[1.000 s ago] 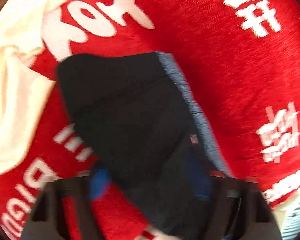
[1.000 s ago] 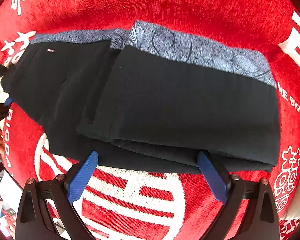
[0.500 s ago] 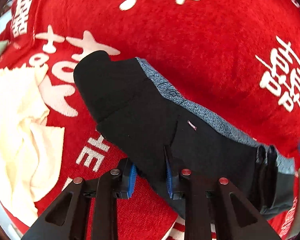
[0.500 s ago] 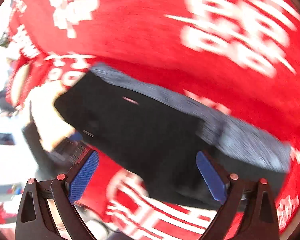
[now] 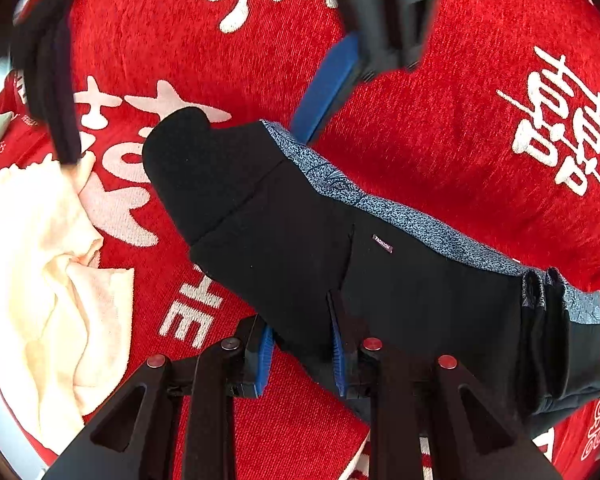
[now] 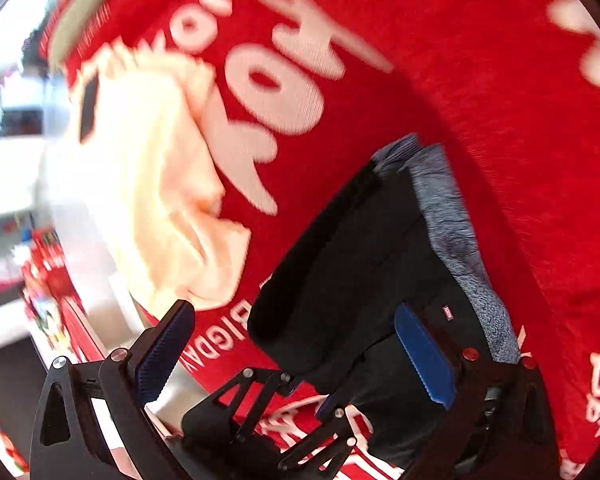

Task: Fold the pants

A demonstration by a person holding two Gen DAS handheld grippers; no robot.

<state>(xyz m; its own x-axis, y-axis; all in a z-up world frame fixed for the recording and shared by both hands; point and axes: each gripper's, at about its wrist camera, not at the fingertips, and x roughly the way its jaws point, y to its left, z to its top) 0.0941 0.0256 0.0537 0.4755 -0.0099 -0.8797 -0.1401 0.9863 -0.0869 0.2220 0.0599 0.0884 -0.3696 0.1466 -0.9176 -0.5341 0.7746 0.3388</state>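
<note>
The pants (image 5: 340, 248) lie folded on a red cloth (image 5: 440, 120) with white letters. They are black, with a blue-grey patterned band (image 5: 400, 216) along the far edge and a small label (image 5: 382, 243) near the middle. At the right end, several folded layers are stacked on each other.

The left gripper (image 5: 300, 344) is at the near edge of the pants. Its blue pads (image 5: 265, 348) are drawn close together and they pinch this edge of the black fabric between them, so it is closed on the pants. The gripper points steeply down.

The right gripper (image 6: 296, 356) has its jaws wide apart, and nothing is pressed between them. In the right wrist view its one blue pad (image 6: 424, 356) is over the black fabric, near the label, and the other pad is over the red cloth beside the pants; I cannot tell if a pad touches the fabric. This view is blurred. In the left wrist view the right gripper (image 5: 204, 72) comes in from the top, also blurred: one blue finger (image 5: 328, 88) reaches down to the patterned band at the far edge, the other dark finger is far at the left.

A cream cloth (image 5: 48, 280) lies crumpled on the red cloth, left of the pants and apart from them. In the right wrist view, the left gripper's black frame (image 6: 268, 408) shows low between the right gripper's fingers.
</note>
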